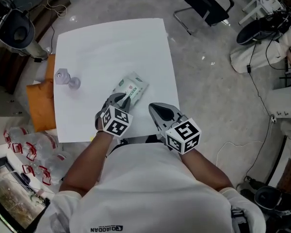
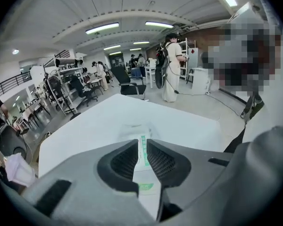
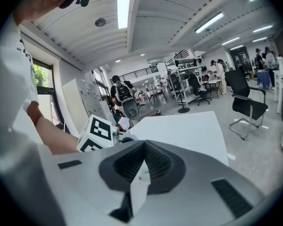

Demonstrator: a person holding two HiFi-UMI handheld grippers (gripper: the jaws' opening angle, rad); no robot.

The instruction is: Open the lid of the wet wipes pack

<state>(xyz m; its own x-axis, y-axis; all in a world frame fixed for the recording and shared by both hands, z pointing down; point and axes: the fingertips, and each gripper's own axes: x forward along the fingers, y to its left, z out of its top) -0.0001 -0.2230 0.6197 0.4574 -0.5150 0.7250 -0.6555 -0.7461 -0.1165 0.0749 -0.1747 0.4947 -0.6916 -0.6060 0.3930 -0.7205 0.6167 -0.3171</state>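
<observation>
The wet wipes pack (image 1: 132, 88) lies flat on the white tabletop (image 1: 111, 42). Its near end sits directly under the left gripper (image 1: 120, 101), whose jaws stand narrowly apart, with the pack's green-printed top showing in the gap. The right gripper (image 1: 156, 108) hovers just right of the pack, jaws closed tip to tip on nothing.

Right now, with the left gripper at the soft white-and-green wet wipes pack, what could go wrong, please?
1. The left gripper has narrowly parted jaws, so it may shove the wet wipes pack across the white table instead of catching its lid.
2. The right gripper sits off the pack, so nothing steadies it.
</observation>
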